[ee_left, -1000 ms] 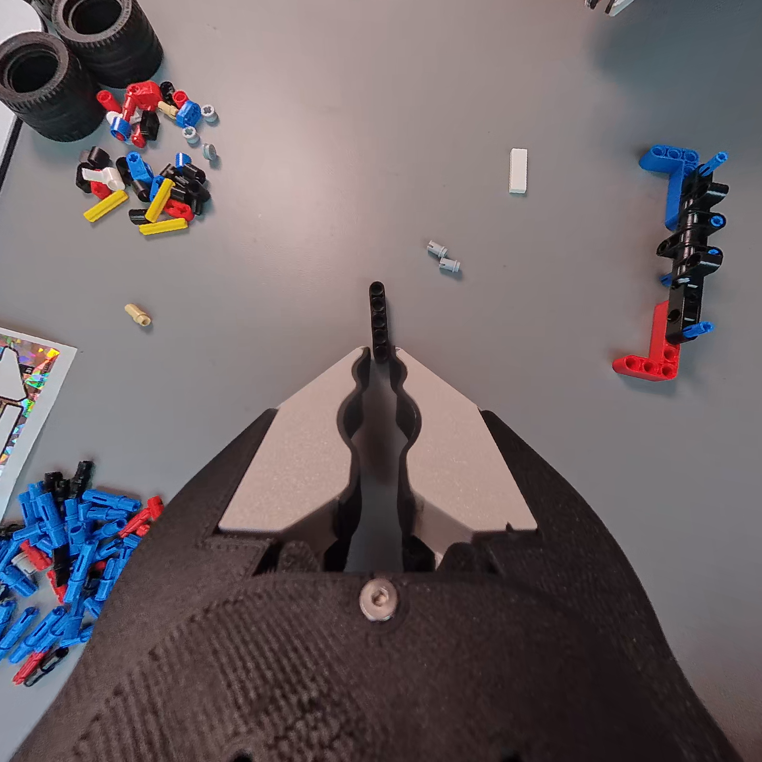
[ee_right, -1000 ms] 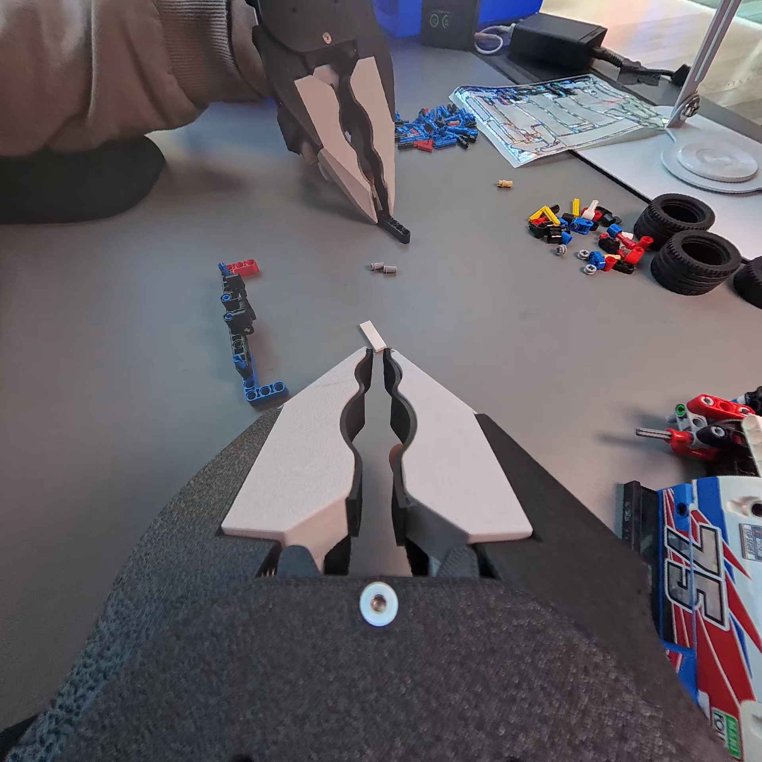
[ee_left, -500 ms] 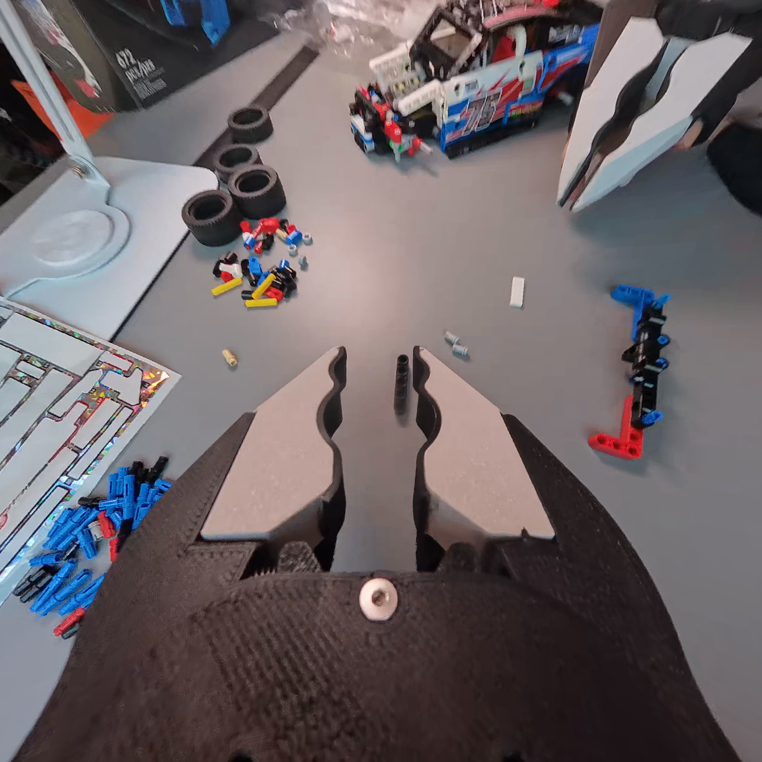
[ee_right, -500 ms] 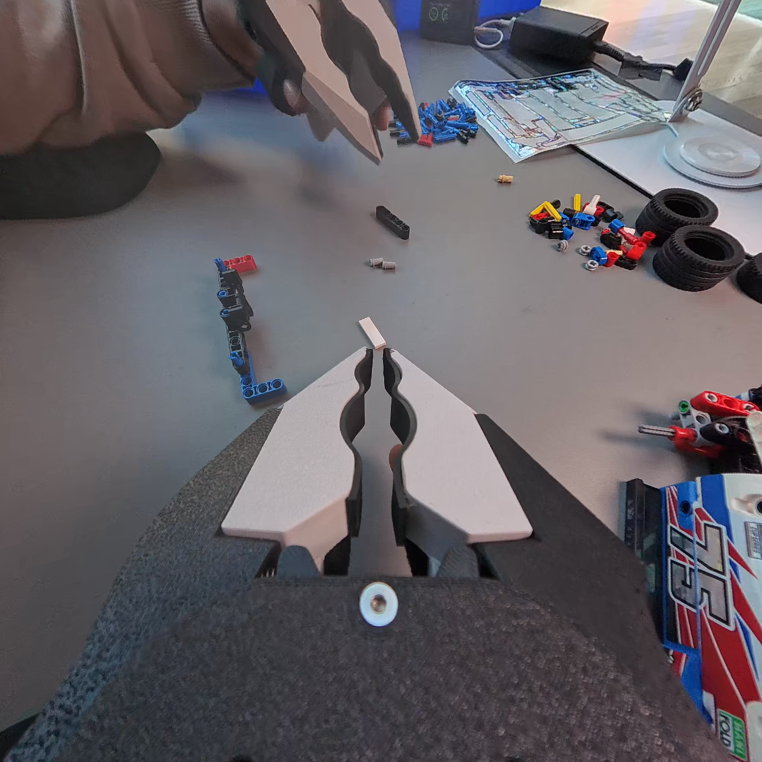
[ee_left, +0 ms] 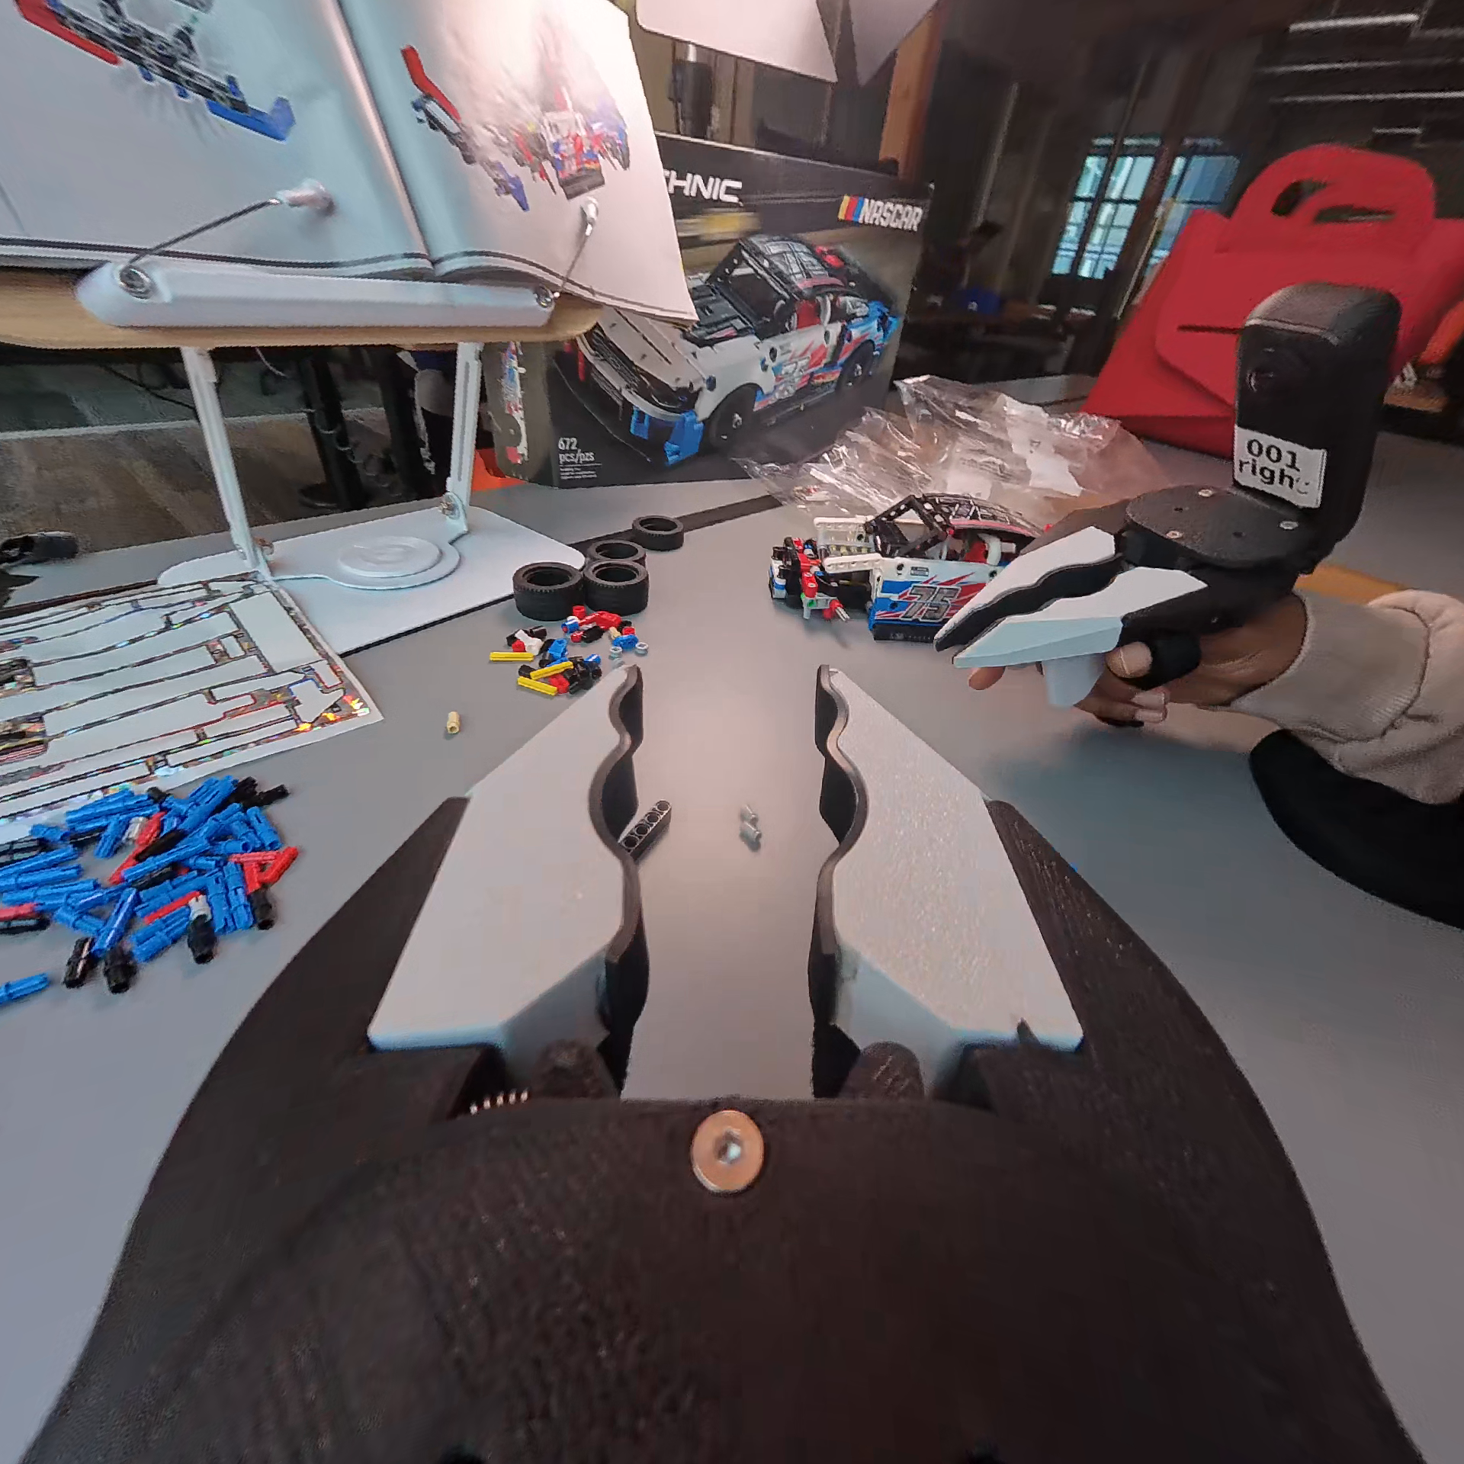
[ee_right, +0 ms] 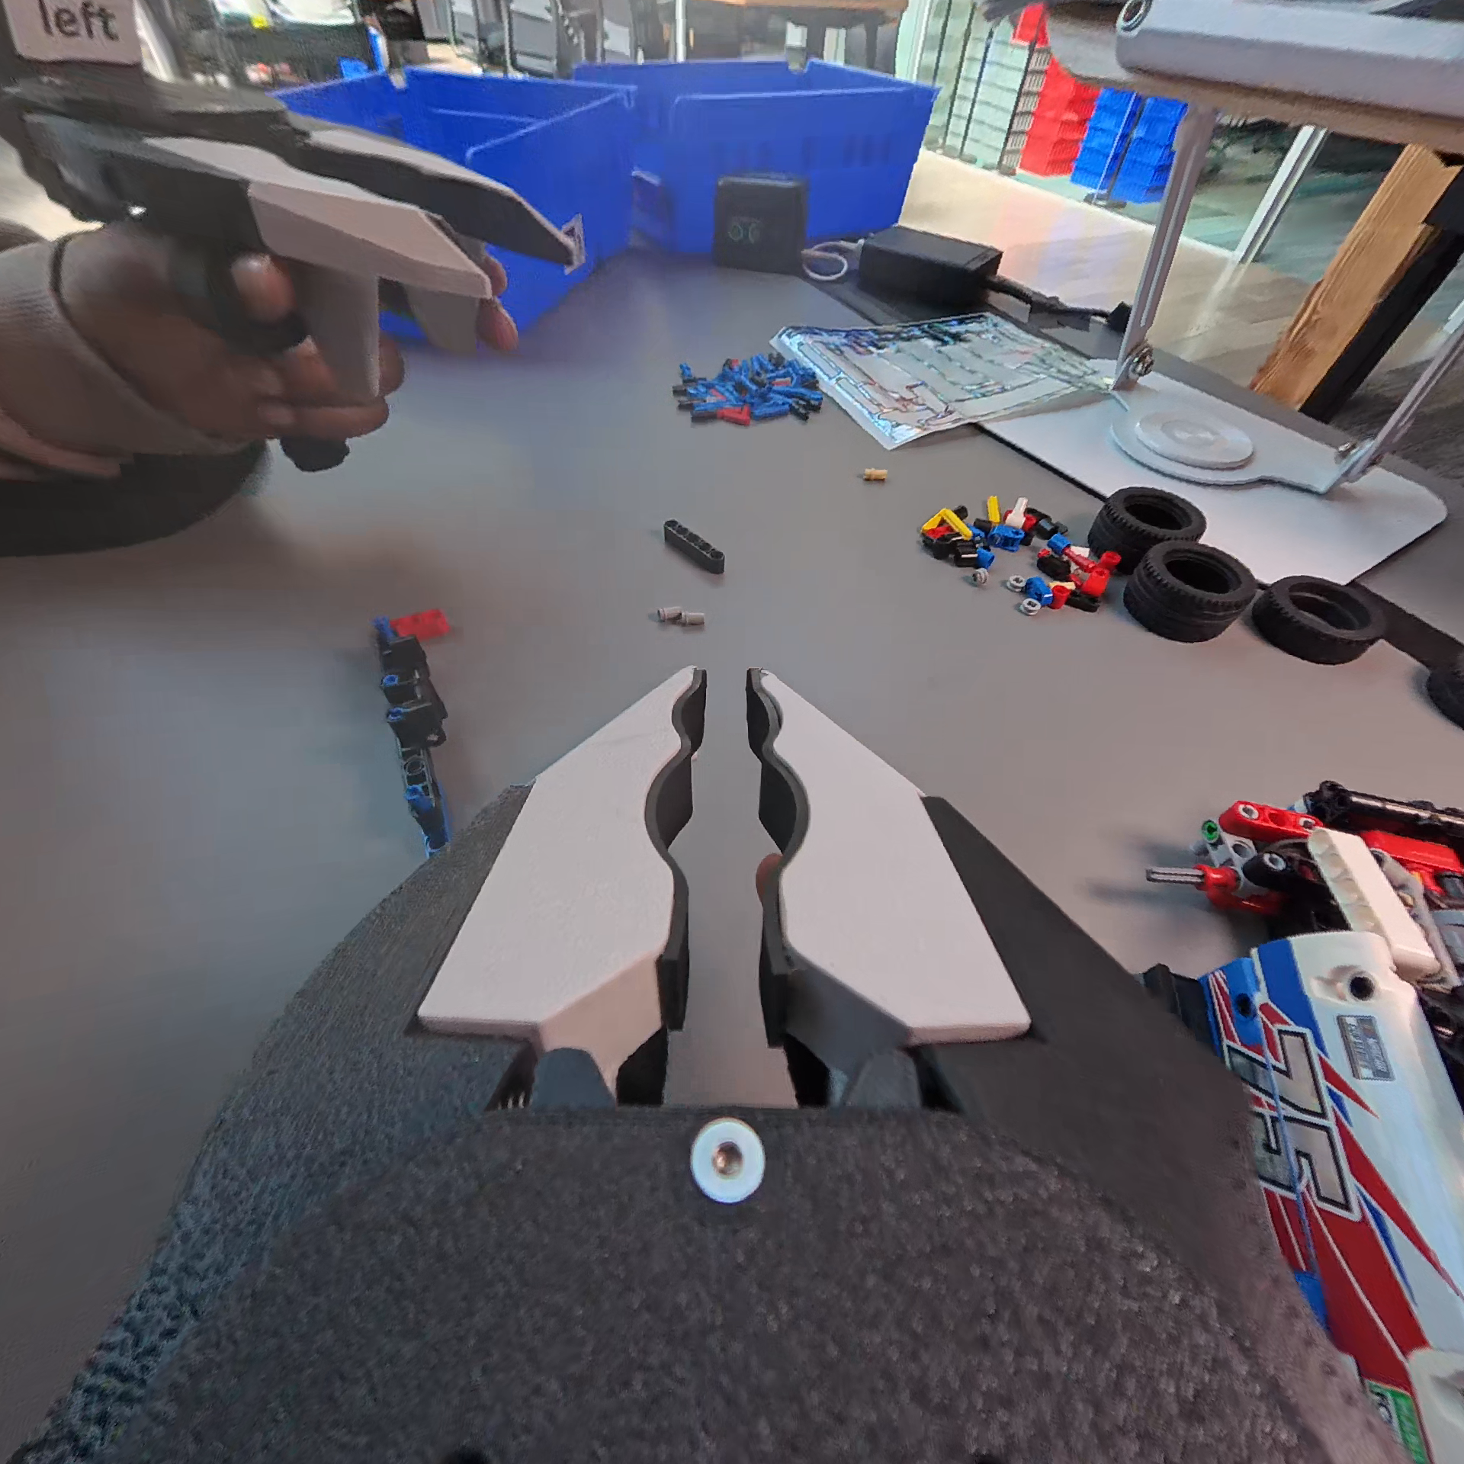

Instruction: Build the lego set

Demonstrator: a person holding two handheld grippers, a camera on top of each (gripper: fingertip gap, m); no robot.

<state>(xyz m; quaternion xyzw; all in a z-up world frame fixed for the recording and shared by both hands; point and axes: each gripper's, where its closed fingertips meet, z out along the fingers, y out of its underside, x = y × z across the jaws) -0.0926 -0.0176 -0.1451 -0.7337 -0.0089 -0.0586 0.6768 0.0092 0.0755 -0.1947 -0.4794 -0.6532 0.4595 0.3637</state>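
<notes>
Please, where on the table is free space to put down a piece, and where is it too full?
Bare grey table lies between the black beam, the mixed small parts and the car model. Crowded: around the tyres and blue pin pile.

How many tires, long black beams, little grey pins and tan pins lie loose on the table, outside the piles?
Tires: 4
Long black beam: 1
Little grey pins: 2
Tan pin: 1
Total: 8
</notes>
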